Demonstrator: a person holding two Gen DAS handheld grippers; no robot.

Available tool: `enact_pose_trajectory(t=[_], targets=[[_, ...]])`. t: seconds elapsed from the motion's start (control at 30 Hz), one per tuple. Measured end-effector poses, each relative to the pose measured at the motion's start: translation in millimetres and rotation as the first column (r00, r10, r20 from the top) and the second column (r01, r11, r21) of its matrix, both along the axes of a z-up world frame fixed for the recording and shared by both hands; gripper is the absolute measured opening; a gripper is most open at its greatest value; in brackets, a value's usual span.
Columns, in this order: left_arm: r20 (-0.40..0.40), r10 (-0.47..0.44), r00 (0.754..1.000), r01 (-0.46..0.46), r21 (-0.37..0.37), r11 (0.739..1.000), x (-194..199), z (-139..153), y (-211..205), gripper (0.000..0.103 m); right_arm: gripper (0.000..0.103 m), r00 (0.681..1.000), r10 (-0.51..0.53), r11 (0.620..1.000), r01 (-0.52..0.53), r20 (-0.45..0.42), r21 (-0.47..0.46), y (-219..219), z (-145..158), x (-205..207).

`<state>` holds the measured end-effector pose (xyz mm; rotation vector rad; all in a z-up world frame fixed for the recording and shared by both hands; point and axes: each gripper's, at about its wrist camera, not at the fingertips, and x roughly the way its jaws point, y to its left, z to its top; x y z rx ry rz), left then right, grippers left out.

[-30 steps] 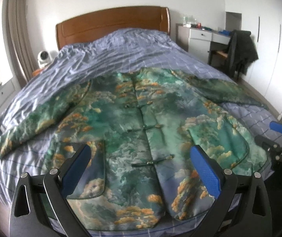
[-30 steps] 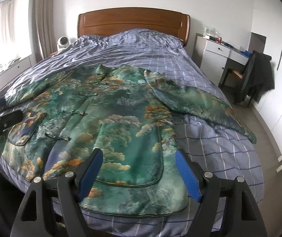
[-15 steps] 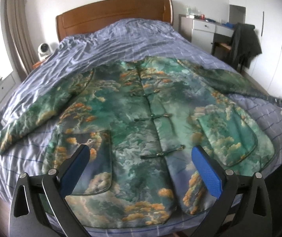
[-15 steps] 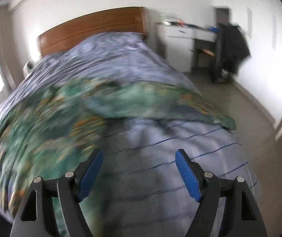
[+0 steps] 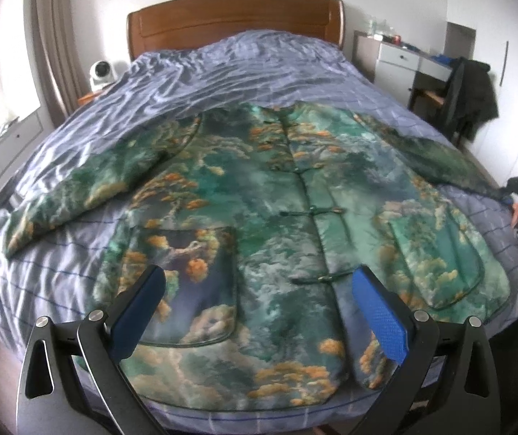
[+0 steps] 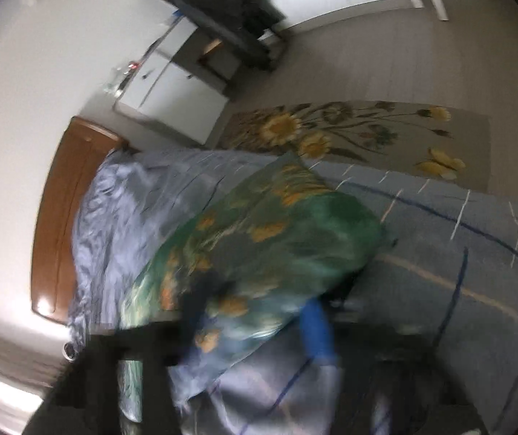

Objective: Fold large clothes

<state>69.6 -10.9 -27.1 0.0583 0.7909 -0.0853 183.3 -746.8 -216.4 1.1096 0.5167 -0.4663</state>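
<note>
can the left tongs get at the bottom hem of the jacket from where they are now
Probably yes. The left tongs hang open just above the jacket, whose bottom hem lies flat at the near edge of the bed, with nothing lying on it or between.

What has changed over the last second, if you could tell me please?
The right gripper swung away from the hem to the right sleeve tip; whether it has hold is too blurred to tell. The left gripper stays open over the hem, and the jacket lies spread on the bed as before.
</note>
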Motion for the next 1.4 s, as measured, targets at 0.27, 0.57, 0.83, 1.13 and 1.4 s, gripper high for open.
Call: enact_pose_trajectory(t=[0.27,0.57,0.83,1.13,1.4], targets=[[-0.043,0.044,0.998,-0.044,0.012,0.999,6,-15,7,0.102,0.011,0.974,0.225,0.846,-0.199,-0.006,-0.494,92,104,12],[-0.025,0.043,0.999,-0.043,0.022,0.999,0,-13,6,0.102,0.010,0.730,0.676,0.429,-0.497,-0.097,-0.754,314,182,43],[-0.067,0.039,0.997,-0.040,-0.001,0.999,7,-25,19,0.102,0.011,0.552,0.765,0.222,-0.711,-0.333,-0.667,428,96,75],[-0.159,-0.240,0.958,0.173,-0.351,0.920,73,-22,-19,0.102,0.074,0.380,0.823,0.090,-0.822,-0.423,-0.562,436,61,1],[-0.343,-0.327,0.881,0.196,-0.364,0.910,174,-73,-113,0.057,0.074,0.481,0.821,0.220,-0.764,-0.308,-0.606,402,80,-59]])
